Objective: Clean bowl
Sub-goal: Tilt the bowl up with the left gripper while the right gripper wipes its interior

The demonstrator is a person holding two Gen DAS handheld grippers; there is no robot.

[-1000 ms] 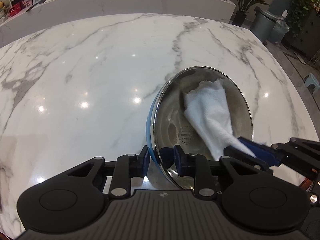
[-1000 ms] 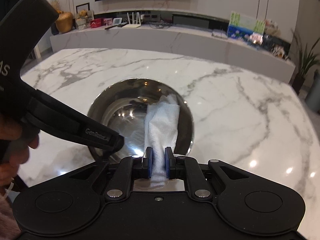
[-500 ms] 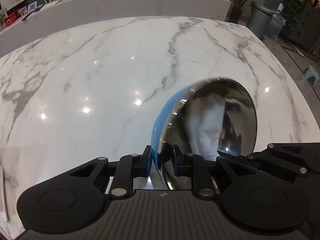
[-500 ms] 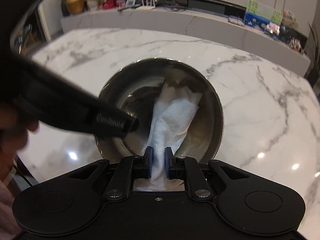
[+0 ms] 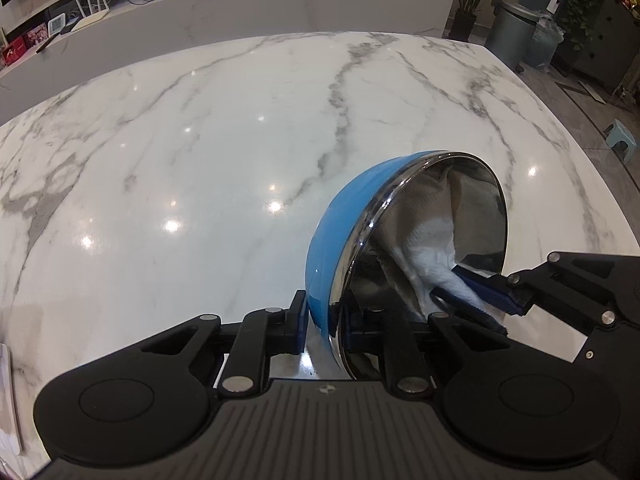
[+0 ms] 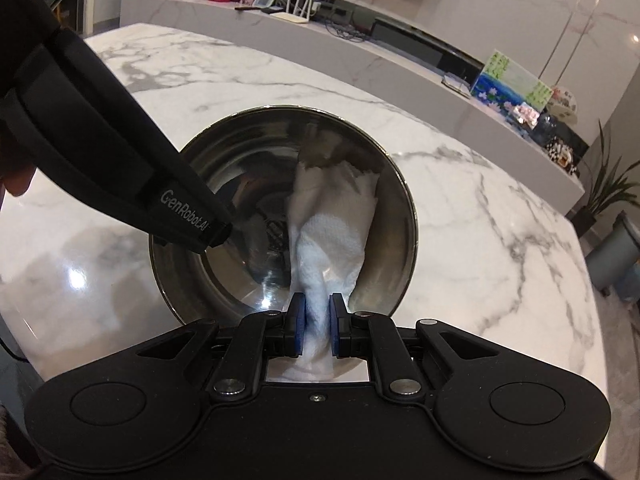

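Note:
A bowl, blue outside [image 5: 340, 220] and shiny steel inside [image 6: 248, 176], is tilted on its side above the marble table. My left gripper [image 5: 325, 326] is shut on the bowl's near rim, one finger outside, one inside. My right gripper [image 6: 317, 330] is shut on a white paper towel [image 6: 332, 224] that reaches into the bowl and lies against its inner wall. The right gripper also shows in the left wrist view [image 5: 476, 292], at the bowl's mouth with the towel [image 5: 432, 248]. The left gripper's body [image 6: 120, 160] crosses the right wrist view at left.
The white marble table [image 5: 200, 140] spreads wide to the left and far side. Its right edge [image 5: 580, 152] drops to the floor, where a bin [image 5: 512, 28] and a small stool [image 5: 622, 138] stand. A long marble counter [image 6: 360, 52] with small items runs behind.
The bowl has tilted further, so its blue outside shows more in the left wrist view. The towel has shifted inside the bowl with the right gripper. Both grips are unchanged.

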